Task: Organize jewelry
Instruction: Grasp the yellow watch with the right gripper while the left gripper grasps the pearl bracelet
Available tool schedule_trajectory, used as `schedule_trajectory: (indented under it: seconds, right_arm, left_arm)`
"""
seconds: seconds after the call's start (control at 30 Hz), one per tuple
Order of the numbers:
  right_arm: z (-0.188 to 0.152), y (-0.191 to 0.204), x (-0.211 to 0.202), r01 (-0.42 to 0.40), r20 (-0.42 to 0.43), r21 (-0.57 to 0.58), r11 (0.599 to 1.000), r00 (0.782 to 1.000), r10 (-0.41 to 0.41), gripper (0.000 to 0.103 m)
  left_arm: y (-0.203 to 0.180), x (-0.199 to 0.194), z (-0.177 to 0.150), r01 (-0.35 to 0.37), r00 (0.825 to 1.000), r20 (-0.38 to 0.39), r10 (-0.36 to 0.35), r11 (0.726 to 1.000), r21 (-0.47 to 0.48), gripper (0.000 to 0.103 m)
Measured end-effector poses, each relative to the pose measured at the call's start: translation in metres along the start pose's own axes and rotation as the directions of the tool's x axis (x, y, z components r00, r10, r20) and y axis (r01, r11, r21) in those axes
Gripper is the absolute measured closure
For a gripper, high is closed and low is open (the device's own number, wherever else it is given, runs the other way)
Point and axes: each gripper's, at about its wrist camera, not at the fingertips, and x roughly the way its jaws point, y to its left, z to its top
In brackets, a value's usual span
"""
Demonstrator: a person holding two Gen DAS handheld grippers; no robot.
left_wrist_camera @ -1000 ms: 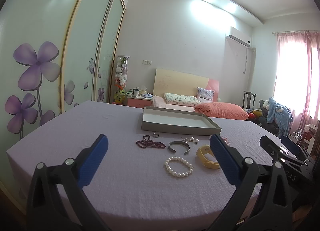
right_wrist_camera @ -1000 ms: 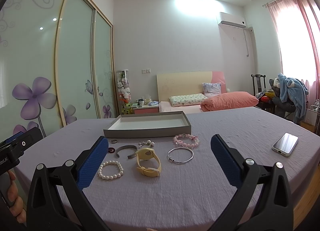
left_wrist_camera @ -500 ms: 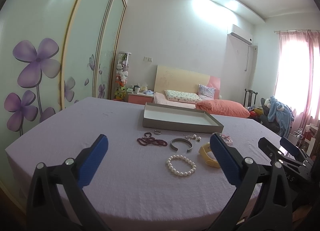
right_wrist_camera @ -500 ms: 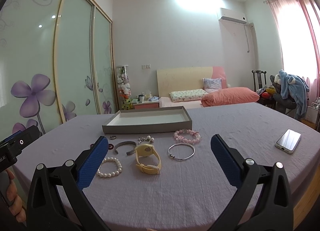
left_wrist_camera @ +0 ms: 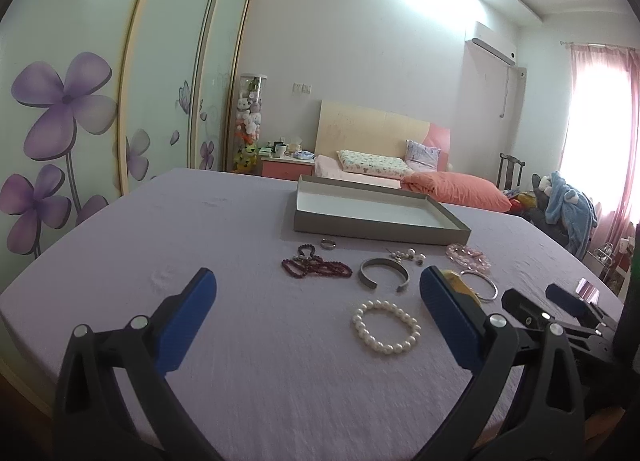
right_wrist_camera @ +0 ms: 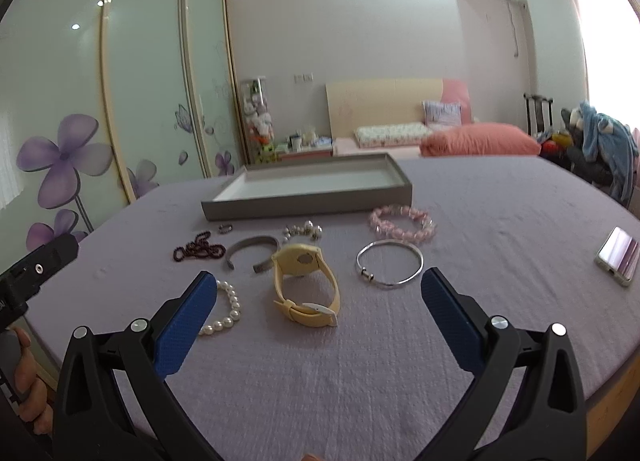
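Nothing is organized yet, by my reading. The gray tray (right_wrist_camera: 308,207) sits empty at my 12 o'clock on the purple bedspread (right_wrist_camera: 400,361), and every piece lies outside it, nearer me. Largest first: the yellow watch (right_wrist_camera: 306,285) dead ahead, the silver bangle (right_wrist_camera: 390,263) at 1 o'clock, the pink bead bracelet (right_wrist_camera: 402,223) beyond it, the gray cuff (right_wrist_camera: 252,251) and pearl bracelet (right_wrist_camera: 226,311) at 11, then the dark red beads (right_wrist_camera: 198,251), the pearl cluster (right_wrist_camera: 304,231) and the small ring (right_wrist_camera: 225,228) beside the tray. My right gripper (right_wrist_camera: 318,307) and left gripper (left_wrist_camera: 316,307) both hang spread wide, holding nothing.
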Motion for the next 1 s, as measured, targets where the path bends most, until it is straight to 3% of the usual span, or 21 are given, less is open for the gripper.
schedule_trajectory:
  seconds: [0.27,0.47,0.63,0.83,0.9,1.0]
  right_arm:
    - [0.004,0.003,0.034,0.005,-0.122,-0.028,1.0,0.992,-0.009,0.01]
    - [0.0,0.012,0.063,0.006,-0.256,-0.073,0.997,0.966,-0.024,0.018]
    - [-0.001,0.013,0.084,-0.004,-0.351,-0.078,0.997,0.936,-0.024,0.035]
    - [0.001,0.015,0.092,0.004,-0.387,-0.086,0.996,0.922,-0.037,0.039]
    - [0.002,0.016,0.092,-0.005,-0.38,-0.096,0.995,0.924,-0.032,0.06]
    - [0.002,0.014,0.091,-0.001,-0.374,-0.092,0.996,0.927,-0.034,0.067]
  left_arm:
    - [0.002,0.027,0.006,-0.01,0.999,-0.051,0.01,1.0,0.017,0.004]
    - [0.004,0.048,0.004,-0.01,0.992,-0.123,0.011,1.0,0.01,0.004]
    - [0.005,0.06,0.001,-0.017,0.985,-0.17,0.017,1.0,0.006,0.004]
    - [0.001,0.072,-0.002,-0.017,0.977,-0.212,0.019,1.0,0.01,0.004]
    - [-0.001,0.075,-0.002,-0.013,0.974,-0.224,0.016,1.0,0.014,0.004]
    - [-0.007,0.082,-0.003,-0.012,0.966,-0.257,0.019,1.0,0.028,0.004]
